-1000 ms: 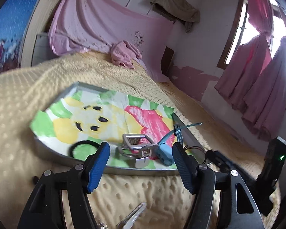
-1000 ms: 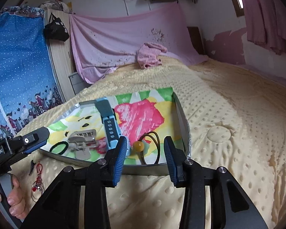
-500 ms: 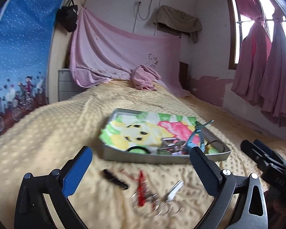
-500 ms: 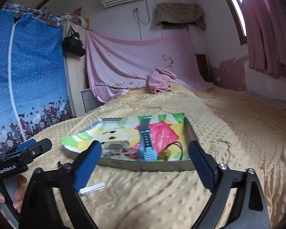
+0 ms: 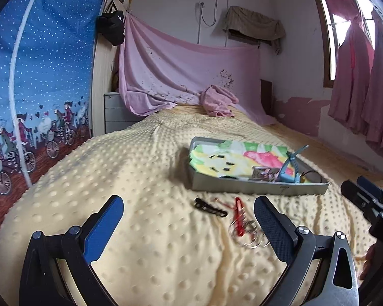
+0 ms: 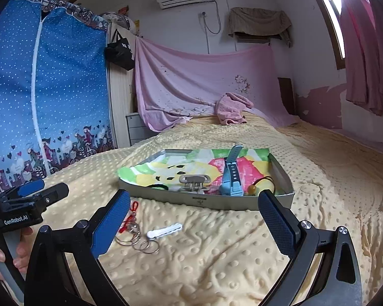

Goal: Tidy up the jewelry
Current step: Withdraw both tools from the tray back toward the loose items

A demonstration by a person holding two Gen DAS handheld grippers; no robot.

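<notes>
Left claw point(image 5: 189, 225) agape; key ring point(image 5: 245, 228) between fingers.

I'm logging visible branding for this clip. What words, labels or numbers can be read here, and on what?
"GenRobot.AI": white lettering on the black body of the left gripper, seen in the right wrist view.
Small dark mark on the front wall of the tray: too small to read.
White print on the hanging black bag: too blurred to read.
Nothing else is legible.
</notes>
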